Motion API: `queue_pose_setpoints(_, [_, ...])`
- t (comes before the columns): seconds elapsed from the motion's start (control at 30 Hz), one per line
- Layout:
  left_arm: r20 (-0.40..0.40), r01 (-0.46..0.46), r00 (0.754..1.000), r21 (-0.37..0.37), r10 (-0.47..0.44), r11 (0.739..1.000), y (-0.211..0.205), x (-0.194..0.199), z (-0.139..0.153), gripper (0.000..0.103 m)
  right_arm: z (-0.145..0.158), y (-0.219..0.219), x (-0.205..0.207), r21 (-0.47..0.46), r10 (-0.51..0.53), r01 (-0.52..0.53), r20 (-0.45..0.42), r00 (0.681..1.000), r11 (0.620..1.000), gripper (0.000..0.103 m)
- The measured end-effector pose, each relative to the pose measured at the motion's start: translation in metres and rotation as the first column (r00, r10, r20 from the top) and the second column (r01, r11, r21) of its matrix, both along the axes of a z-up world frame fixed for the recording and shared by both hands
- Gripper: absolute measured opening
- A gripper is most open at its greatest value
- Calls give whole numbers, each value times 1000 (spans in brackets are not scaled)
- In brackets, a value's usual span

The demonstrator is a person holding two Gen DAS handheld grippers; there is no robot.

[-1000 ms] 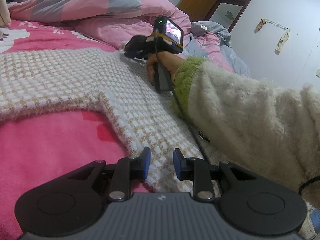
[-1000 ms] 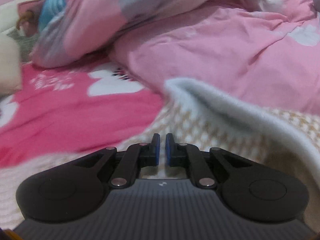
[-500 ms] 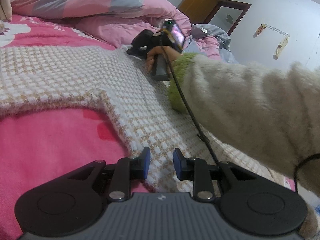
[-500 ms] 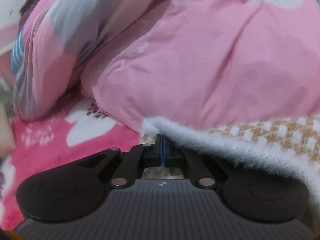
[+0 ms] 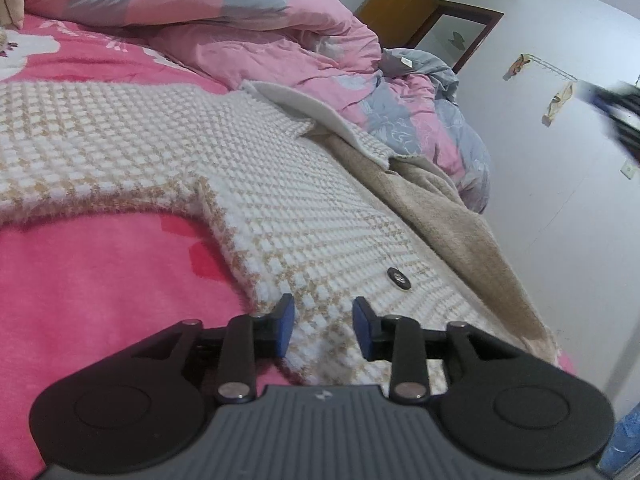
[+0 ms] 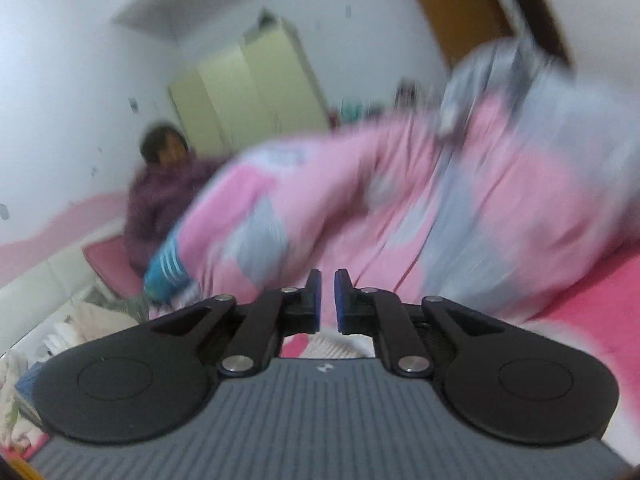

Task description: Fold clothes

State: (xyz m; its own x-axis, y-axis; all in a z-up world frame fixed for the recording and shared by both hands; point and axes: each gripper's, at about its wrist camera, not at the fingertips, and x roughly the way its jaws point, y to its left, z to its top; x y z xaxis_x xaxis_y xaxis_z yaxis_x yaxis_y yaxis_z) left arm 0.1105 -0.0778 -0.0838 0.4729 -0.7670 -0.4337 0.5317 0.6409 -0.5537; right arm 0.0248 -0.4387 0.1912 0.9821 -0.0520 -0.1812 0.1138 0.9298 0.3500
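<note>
A white and tan checked knit cardigan (image 5: 256,200) lies spread on the pink bed, one sleeve stretched to the left. Its right front panel is turned back, showing beige lining (image 5: 452,216), and a dark button (image 5: 398,278) sits near the hem. My left gripper (image 5: 323,328) hovers low over the hem corner. Its jaws are opening and the pads press on nothing. My right gripper (image 6: 328,300) is raised off the bed in a blurred view, its jaws opening a narrow gap with nothing between them. It also shows as a dark blur (image 5: 616,112) at the right edge.
A rumpled pink and grey quilt (image 5: 248,28) is heaped along the far side of the bed. A person in purple (image 6: 160,196) sits at the far end, before a pale green wardrobe (image 6: 248,92). The white wall (image 5: 560,220) and a wooden cabinet (image 5: 396,4) are to the right.
The right hand and its fluffy sleeve left the cardigan's collar and swung up and away. The right jaws, shut at the collar edge, have parted. The left jaws have widened.
</note>
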Motion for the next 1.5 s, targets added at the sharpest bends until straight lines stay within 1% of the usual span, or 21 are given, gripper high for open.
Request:
queue_pose_setpoints(0.1, [10,-2,1000,19,1,1000,-4,0,1,36,48,12,-113,-101,-106,110,49,993,989,13])
queue_pose_setpoints(0.2, [16,-3,1000,35,3,999,-6,0,2,36,61,30,-182,-146,-155,150,-20,988,978,16])
queue_pose_setpoints(0.23, [19,-4,1000,45,3,999,-7,0,3,36,58,36,-194,-155,-150,139,-58,987,978,16])
queue_pose_setpoints(0.3, [30,-7,1000,78,5,997,-11,-3,7,36,34,51,-198,-159,-97,71,-163,982,985,16])
queue_pose_setpoints(0.37, [41,-11,999,111,6,994,-15,-5,12,36,-8,70,-189,-127,-20,-16,-274,961,992,16])
queue_pose_setpoints(0.47, [86,-2,996,166,-12,986,-24,-11,15,42,-93,109,-155,-27,149,-177,-424,893,984,16])
queue_pose_setpoints(0.6, [99,8,995,182,-27,983,-27,-12,15,44,-179,177,-96,16,330,-380,-528,782,925,16])
queue_pose_setpoints(0.73, [79,17,996,141,-28,990,-21,-8,11,44,-222,230,-65,-77,379,-527,-608,698,846,14])
queue_pose_setpoints(0.77, [70,19,997,126,-28,992,-18,-7,10,44,-230,236,-71,-105,371,-550,-633,679,828,15])
queue_pose_setpoints(0.8, [60,21,998,111,-28,994,-16,-5,9,43,-235,241,-81,-139,363,-571,-646,672,809,15])
queue_pose_setpoints(0.83, [51,23,998,97,-28,995,-14,-4,9,43,-235,242,-96,-165,359,-581,-644,675,797,15])
queue_pose_setpoints(0.9, [41,29,999,90,-33,995,-12,-3,10,43,-232,236,-129,-166,356,-580,-647,674,798,15])
queue_pose_setpoints(1.0, [74,21,997,125,-30,992,-9,-14,21,46,-231,210,-176,-84,330,-500,-656,679,862,15])
queue_pose_setpoints(1.1, [187,38,979,210,-79,977,-10,-45,39,48,-232,188,-207,10,275,-346,-632,725,938,16])
queue_pose_setpoints(1.2, [286,104,936,332,-205,938,-19,-88,48,50,-233,161,-223,97,196,-172,-562,803,980,16])
queue_pose_setpoints(1.23, [312,126,916,377,-253,918,-23,-103,48,50,-235,152,-224,145,176,-115,-534,827,983,17])
queue_pose_setpoints(1.3, [352,151,872,466,-340,872,-29,-131,40,50,-245,136,-226,263,149,-18,-487,861,965,20])
queue_pose_setpoints(1.37, [412,126,821,544,-395,829,-31,-159,29,51,-254,124,-230,363,135,43,-451,882,931,21])
queue_pose_setpoints(1.43, [483,71,767,591,-423,803,-28,-183,21,51,-261,115,-234,434,121,81,-418,900,897,22])
queue_pose_setpoints(1.47, [491,58,759,603,-427,796,-26,-189,20,51,-262,114,-237,443,114,87,-407,907,892,22])
queue_pose_setpoints(1.5, [484,57,766,603,-423,795,-23,-193,21,51,-262,112,-240,452,106,93,-395,913,887,22])
